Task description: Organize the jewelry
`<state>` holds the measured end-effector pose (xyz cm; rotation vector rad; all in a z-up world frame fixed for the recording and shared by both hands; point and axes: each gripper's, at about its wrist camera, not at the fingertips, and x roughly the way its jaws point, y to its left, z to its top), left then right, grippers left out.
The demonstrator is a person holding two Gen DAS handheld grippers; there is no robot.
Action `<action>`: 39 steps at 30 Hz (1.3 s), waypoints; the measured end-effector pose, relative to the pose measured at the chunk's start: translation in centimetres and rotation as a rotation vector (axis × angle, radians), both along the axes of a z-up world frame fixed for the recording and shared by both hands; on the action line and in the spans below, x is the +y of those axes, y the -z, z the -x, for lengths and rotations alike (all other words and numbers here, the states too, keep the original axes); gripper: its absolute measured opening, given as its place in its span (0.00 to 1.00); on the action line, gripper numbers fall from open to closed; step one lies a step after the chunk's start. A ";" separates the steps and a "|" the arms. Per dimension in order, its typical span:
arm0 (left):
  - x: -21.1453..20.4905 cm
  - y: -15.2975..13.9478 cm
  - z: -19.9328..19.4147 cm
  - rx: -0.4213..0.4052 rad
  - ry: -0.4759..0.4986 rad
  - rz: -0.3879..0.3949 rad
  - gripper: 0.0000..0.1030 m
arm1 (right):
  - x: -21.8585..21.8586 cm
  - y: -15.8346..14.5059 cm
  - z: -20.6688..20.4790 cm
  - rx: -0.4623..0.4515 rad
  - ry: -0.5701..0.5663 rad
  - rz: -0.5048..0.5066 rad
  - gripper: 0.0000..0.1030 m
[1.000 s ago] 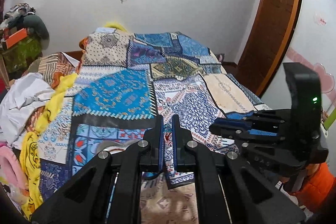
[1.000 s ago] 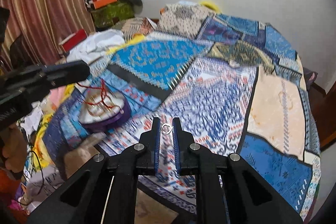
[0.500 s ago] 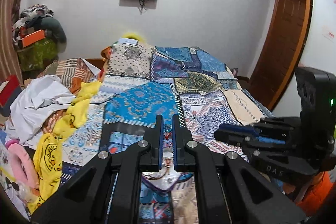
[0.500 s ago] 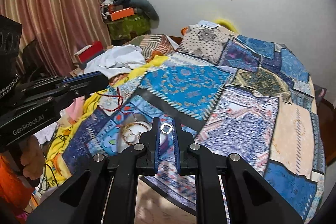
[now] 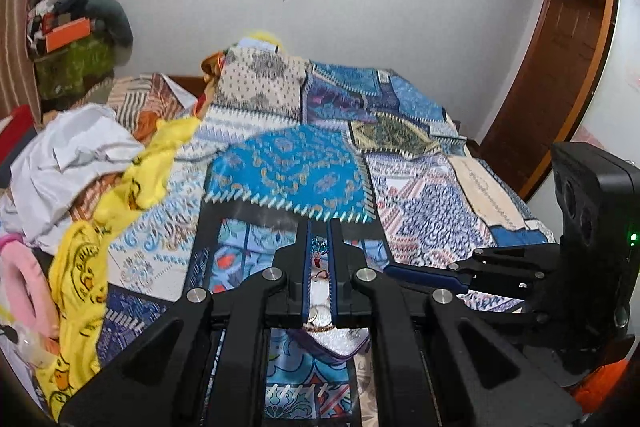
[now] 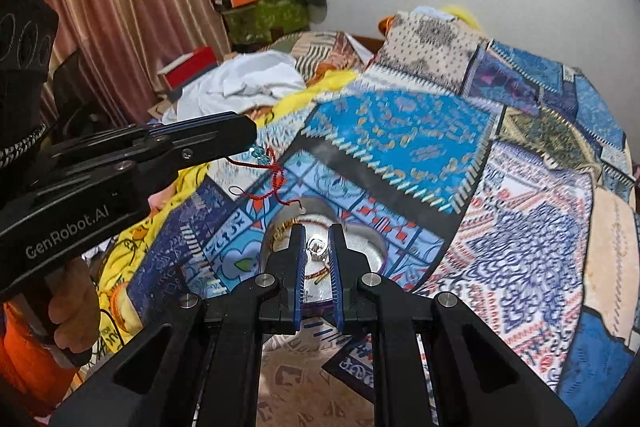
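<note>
Patchwork cloth bedspread (image 6: 404, 139), shiny metal ring (image 6: 316, 247)

Patchwork quilt (image 5: 292, 179), yellow cloth (image 5: 80, 267)

The far and right side of the bed's patchwork quilt (image 6: 532, 195) lies bare, giving open room to pass. Along its left edge, heaped white cloth (image 6: 244, 79) and a yellow garment (image 5: 84, 267) crowd the way. Near the front, a round tray (image 6: 372, 247) holding small jewelry sits under both grippers, and the left gripper (image 6: 250, 133), dangling a red cord (image 6: 276, 175), hangs just above and left of it.
</note>
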<state>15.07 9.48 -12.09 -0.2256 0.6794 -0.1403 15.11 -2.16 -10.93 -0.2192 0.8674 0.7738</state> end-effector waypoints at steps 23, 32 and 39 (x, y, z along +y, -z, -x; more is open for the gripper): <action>-1.0 3.2 -1.2 0.105 0.047 -0.011 0.06 | 1.6 3.1 -0.1 0.077 -0.029 0.076 0.10; -0.6 0.2 1.0 0.049 0.013 -0.037 0.15 | 0.8 0.7 0.3 0.031 0.006 0.053 0.18; -1.2 -3.9 3.6 -0.050 -0.009 -0.071 0.16 | -1.4 -4.0 1.9 -0.084 0.066 -0.014 0.18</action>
